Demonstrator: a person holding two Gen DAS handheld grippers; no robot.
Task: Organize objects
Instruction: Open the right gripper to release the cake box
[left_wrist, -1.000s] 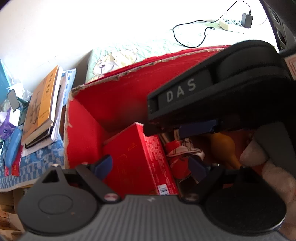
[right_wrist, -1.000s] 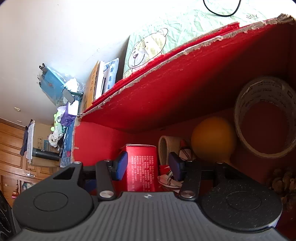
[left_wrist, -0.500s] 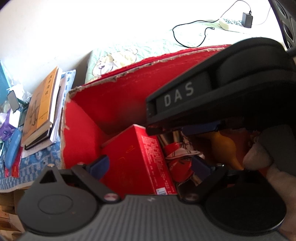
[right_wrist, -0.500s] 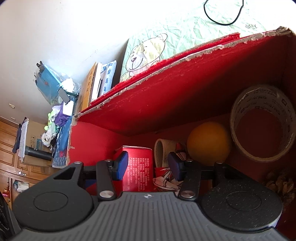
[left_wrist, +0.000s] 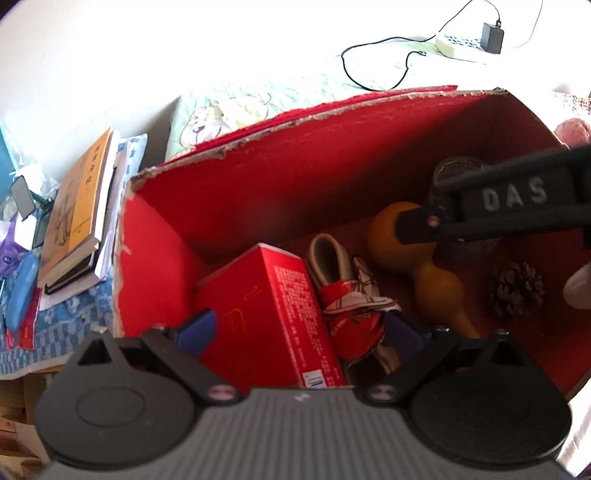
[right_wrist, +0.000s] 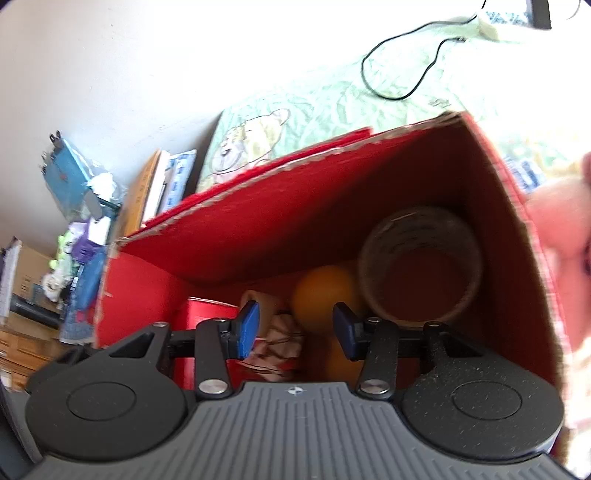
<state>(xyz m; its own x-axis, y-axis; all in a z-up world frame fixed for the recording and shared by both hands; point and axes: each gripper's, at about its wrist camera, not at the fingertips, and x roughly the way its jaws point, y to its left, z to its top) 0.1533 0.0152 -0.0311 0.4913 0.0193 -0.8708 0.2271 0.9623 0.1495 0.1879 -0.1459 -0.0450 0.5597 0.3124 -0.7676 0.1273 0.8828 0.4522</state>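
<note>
Nearby, books (left_wrist: 77, 206) beside crowded red box (left_wrist: 295, 177).

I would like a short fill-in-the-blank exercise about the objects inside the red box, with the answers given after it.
1. The pine cone lies on the floor of the red ____.
2. Both the left gripper and the right gripper hold ____.
3. The yellow gourd lies between the pine cone and the folded red and white ____.
4. Outside the box, beside its left wall, lies a stack of ____.

Missing words: box; nothing; cloth; books
</note>
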